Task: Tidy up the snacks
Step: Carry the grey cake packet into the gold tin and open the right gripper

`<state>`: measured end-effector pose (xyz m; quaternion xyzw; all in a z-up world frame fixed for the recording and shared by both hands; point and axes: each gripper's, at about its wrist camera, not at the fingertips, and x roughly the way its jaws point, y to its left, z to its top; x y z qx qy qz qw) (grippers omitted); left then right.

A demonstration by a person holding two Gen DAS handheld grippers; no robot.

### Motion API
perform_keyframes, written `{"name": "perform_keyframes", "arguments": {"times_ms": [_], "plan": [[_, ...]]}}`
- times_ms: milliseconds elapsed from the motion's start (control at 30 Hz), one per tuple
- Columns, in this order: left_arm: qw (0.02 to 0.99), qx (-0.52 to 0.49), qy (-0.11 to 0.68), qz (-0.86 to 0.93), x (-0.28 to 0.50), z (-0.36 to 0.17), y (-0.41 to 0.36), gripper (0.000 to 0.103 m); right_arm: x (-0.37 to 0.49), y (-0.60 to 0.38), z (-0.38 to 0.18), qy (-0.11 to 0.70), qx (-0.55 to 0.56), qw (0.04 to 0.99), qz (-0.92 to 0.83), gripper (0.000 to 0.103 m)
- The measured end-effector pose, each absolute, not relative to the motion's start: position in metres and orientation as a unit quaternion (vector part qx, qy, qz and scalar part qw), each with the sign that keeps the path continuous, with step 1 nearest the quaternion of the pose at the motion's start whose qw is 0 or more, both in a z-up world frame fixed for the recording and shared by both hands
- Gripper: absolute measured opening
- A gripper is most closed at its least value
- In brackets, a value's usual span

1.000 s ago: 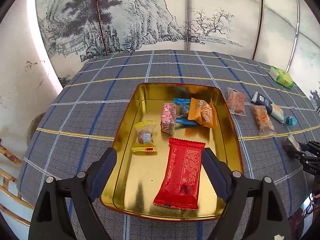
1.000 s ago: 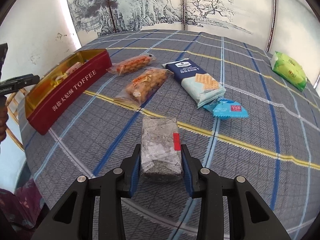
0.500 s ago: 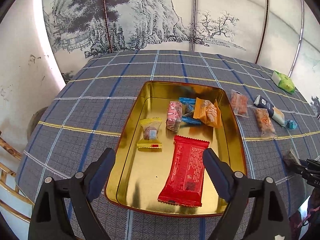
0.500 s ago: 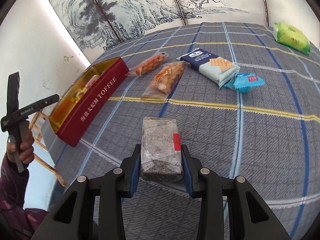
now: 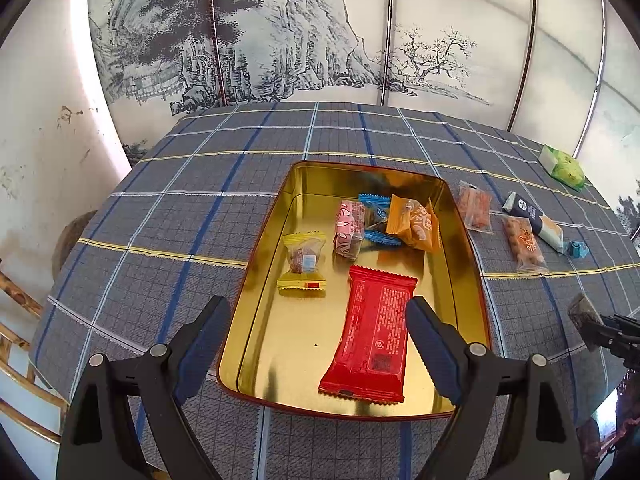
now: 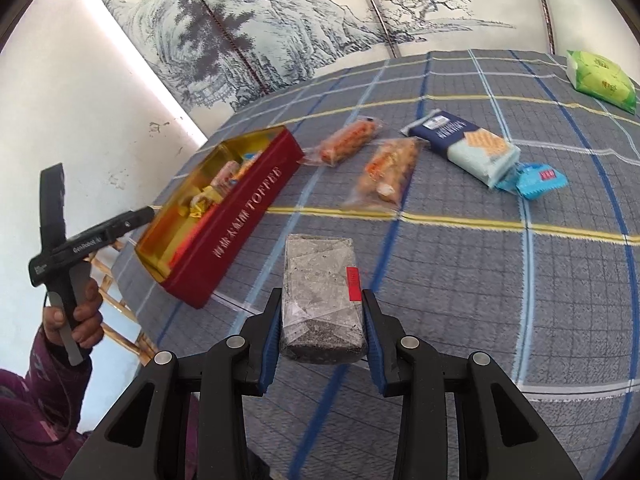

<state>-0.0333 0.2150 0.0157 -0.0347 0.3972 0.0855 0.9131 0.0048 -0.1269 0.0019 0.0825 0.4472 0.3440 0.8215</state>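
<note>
A gold-lined red toffee tin (image 5: 256, 264) (image 6: 240, 216) sits on the plaid tablecloth and holds a red packet (image 5: 370, 332), a yellow candy (image 5: 304, 260), a pink one (image 5: 349, 228), a blue one (image 5: 374, 208) and an orange one (image 5: 416, 222). My left gripper (image 5: 312, 348) is open and empty above the tin's near end. My right gripper (image 6: 322, 322) is shut on a clear-wrapped dark grey snack bar (image 6: 320, 284), held above the cloth right of the tin; it also shows at the right edge of the left wrist view (image 5: 582, 314).
On the cloth right of the tin lie two clear orange snack bags (image 6: 348, 142) (image 6: 386, 174), a navy and pale-blue cracker pack (image 6: 464, 146), a small blue packet (image 6: 538, 180) and a green pack (image 6: 600, 76) at the far edge. A painted screen stands behind the table.
My right gripper has lifted and swung left toward the tin with the grey bar in it. My left gripper has pulled back a little and stayed open.
</note>
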Motion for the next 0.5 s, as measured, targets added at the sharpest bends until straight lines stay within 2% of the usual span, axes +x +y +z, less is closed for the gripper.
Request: {"name": "perform_keyframes", "arguments": {"times_ms": [500], "plan": [[0.919,0.000,0.380,0.105,-0.047,0.021,0.218,0.089,0.018,-0.024,0.046,0.420,0.039,0.799,0.429,0.038]]}}
